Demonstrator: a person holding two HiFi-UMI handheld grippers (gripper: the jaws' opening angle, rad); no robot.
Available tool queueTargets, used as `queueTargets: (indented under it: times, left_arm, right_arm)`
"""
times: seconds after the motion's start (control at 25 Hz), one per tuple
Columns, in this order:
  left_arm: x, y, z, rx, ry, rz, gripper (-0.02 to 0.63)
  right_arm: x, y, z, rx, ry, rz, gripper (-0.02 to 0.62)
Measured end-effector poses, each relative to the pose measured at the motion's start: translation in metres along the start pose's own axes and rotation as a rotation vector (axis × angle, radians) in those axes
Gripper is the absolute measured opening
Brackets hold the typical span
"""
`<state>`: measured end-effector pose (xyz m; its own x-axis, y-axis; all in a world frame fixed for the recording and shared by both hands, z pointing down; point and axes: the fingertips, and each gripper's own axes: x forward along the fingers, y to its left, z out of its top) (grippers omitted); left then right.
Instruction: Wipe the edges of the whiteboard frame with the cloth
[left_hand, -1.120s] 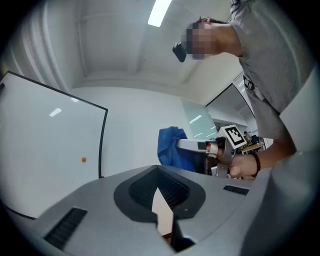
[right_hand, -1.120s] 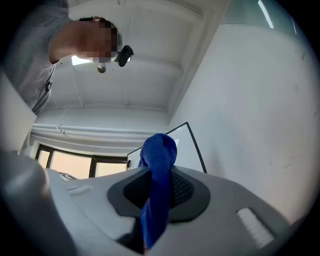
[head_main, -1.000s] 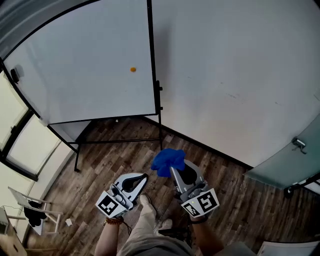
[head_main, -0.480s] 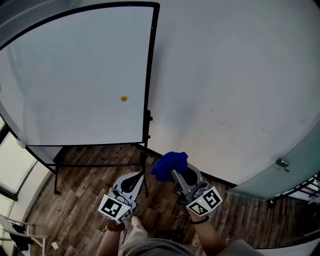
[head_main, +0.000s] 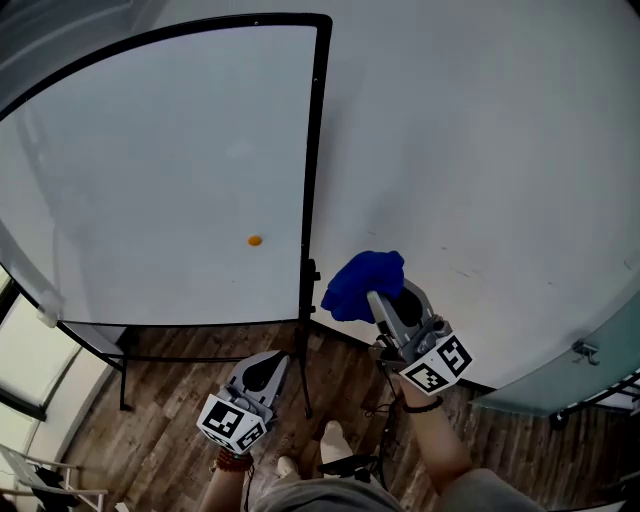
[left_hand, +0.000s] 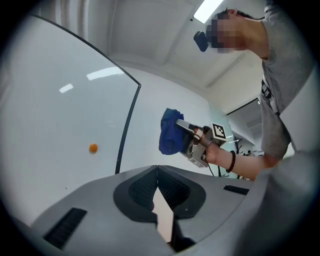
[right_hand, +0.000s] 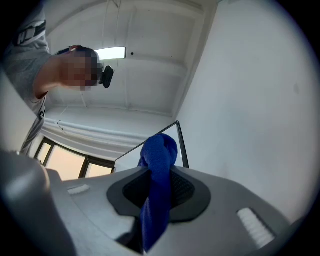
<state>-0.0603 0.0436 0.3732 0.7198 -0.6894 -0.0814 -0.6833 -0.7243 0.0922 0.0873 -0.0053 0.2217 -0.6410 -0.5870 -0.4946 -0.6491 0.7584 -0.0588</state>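
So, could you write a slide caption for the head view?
The right tool holds a blue cloth beside the whiteboard frame; left tool shut, empty.

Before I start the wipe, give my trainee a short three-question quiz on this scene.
1. True or false: the left gripper holds the blue cloth.
2. The cloth is: A) pressed on the whiteboard frame; B) apart from it; C) lying on the floor.
3. Fill in: the dot on the whiteboard is ___.
Key: 1 false, the right gripper clamps it; 2 B; 3 orange.
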Motion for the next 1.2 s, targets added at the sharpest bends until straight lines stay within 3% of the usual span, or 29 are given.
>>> queueTargets:
  times: [0.32, 0.6, 0.8, 1.0, 1.2]
  left_arm:
    - [0.093, 0.043, 0.012, -0.018, -0.002, 0.111, 0.008]
    - [0.124, 0.041, 0.006, -0.043, 0.005, 0.088, 0.008]
    - [0.134, 0.058, 0.024, -0.056, -0.004, 0.049, 0.008]
    - [0.128, 0.060, 0.010, -0.038, -0.014, 0.005, 0.008]
    - [0.136, 0.074, 0.044, -0.060, -0.016, -0.032, 0.008]
  right_arm:
    - [0.093, -0.096, 0.022, 0.041, -0.052, 0.179, 0.087]
    - [0.152, -0.125, 0.065, 0.039, -0.083, 0.285, 0.087]
    - [0.212, -0.139, 0.125, 0.007, -0.120, 0.287, 0.089]
    - [0.236, -0.146, 0.153, 0.054, -0.155, 0.288, 0.091]
    - [0.302, -0.144, 0.197, 0.017, -0.131, 0.293, 0.094]
